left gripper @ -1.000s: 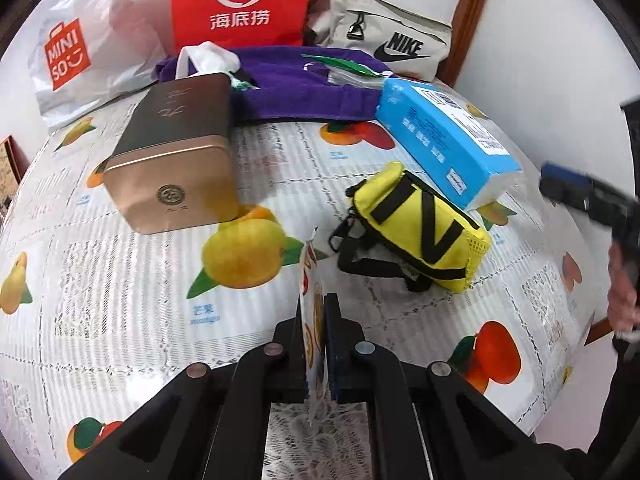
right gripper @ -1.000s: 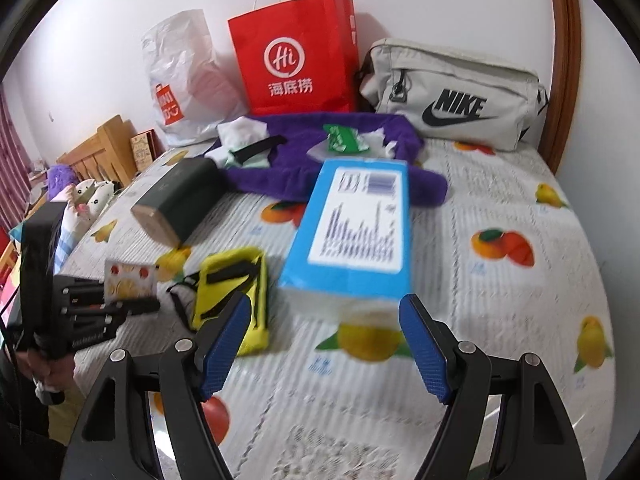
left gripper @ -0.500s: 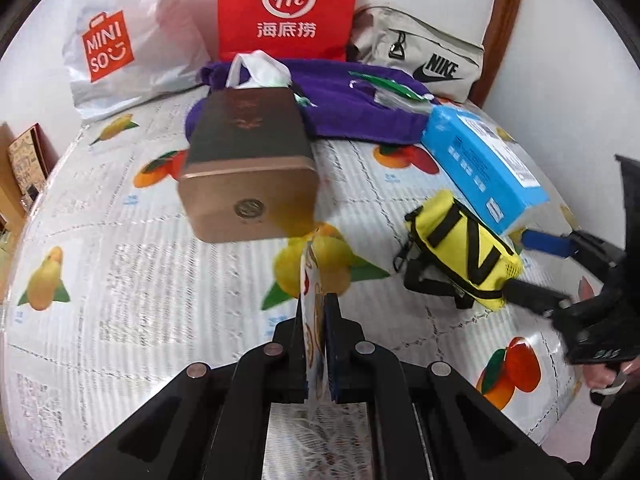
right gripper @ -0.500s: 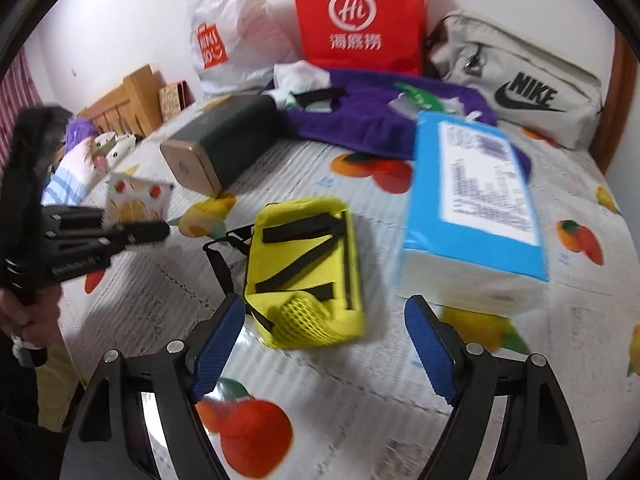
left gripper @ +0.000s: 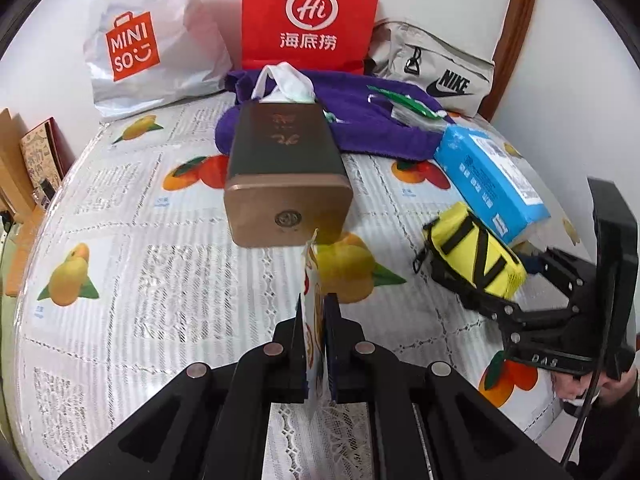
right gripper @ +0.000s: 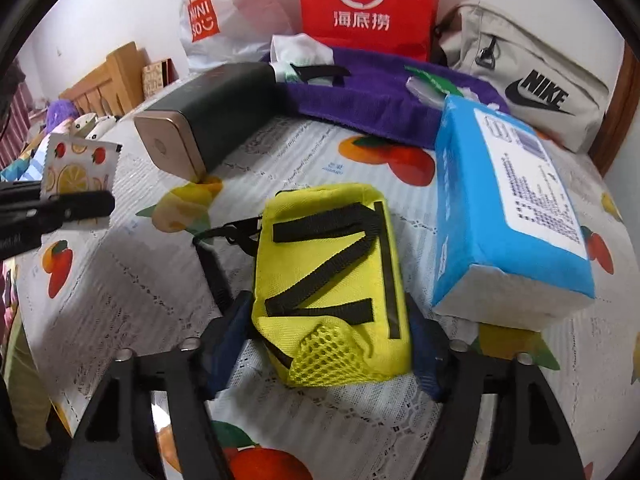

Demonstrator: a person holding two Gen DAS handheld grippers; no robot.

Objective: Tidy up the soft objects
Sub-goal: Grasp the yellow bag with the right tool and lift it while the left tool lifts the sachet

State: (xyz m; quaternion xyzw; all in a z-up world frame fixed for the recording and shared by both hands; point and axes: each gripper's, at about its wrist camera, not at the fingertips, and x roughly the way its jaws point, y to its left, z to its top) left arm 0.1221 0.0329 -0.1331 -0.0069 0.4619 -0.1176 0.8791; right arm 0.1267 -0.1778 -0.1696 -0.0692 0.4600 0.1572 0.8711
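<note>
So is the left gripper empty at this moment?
No, the left gripper is shut on a thin fruit-print sachet standing upright between its pads.

The left wrist view looks steeply down along its fingers (left gripper: 296, 340) from the table's (left gripper: 160, 280) near edge toward the back wall, with the tin (left gripper: 286, 184) centred. The right wrist view sits lower and very near the yellow bag (right gripper: 332, 280), facing the same wall. Both share tin, bag, blue pack (right gripper: 508, 216) and red bag (left gripper: 312, 12), and each sees the other gripper
</note>
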